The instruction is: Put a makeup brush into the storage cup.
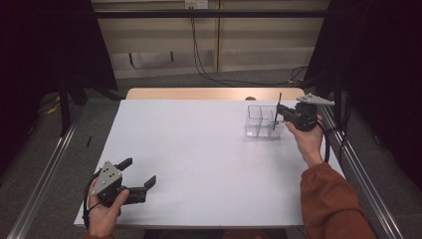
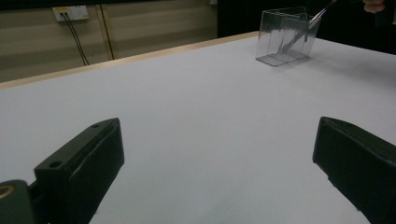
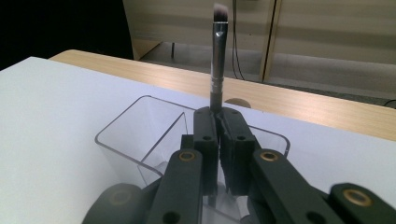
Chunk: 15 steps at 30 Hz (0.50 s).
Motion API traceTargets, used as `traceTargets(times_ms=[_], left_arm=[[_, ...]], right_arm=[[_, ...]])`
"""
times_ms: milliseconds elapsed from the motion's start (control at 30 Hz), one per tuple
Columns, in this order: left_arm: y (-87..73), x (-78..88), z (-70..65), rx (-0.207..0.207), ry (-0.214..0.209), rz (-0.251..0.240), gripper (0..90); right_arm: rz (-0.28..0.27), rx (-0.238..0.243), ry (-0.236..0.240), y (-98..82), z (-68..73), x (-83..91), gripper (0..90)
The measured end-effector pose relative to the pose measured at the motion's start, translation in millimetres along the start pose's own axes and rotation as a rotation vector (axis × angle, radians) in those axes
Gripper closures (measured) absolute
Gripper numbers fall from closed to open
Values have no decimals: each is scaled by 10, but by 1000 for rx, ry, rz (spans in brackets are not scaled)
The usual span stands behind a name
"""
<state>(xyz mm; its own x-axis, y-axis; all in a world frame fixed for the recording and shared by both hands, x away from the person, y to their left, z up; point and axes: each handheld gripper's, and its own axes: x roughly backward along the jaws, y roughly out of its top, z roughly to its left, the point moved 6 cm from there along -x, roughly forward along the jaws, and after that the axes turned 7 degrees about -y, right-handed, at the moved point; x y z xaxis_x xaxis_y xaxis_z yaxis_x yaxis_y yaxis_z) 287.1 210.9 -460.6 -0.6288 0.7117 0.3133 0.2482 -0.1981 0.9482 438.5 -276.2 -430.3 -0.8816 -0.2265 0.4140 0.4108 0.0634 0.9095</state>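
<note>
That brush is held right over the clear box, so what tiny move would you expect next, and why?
Probably a short lowering. The right gripper is shut on the makeup brush, upright with bristles up, its handle already inside the clear divided organizer. Opening would come afterwards. The left gripper rests open, far off.

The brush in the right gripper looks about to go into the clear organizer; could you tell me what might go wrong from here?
1. The right gripper is shut on the brush, which stands upright over the clear organizer. Its lower end could catch on a divider or rim instead of entering a compartment.
2. The organizer looks light, and the left gripper is open and far from it, so a push from the brush could slide or tip it.
</note>
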Motion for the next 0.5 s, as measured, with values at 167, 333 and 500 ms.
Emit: traceTargets(times_ms=[167,333,500], left_arm=[[0,-3,1,1,0,0,21],[1,-12,3,3,1,2,21],[-1,-23,12,12,3,-3,21]], right_arm=[[-12,-19,16,-10,-13,4,822],[-27,-32,29,-8,-14,12,774],[-47,-45,48,-11,-11,10,690]])
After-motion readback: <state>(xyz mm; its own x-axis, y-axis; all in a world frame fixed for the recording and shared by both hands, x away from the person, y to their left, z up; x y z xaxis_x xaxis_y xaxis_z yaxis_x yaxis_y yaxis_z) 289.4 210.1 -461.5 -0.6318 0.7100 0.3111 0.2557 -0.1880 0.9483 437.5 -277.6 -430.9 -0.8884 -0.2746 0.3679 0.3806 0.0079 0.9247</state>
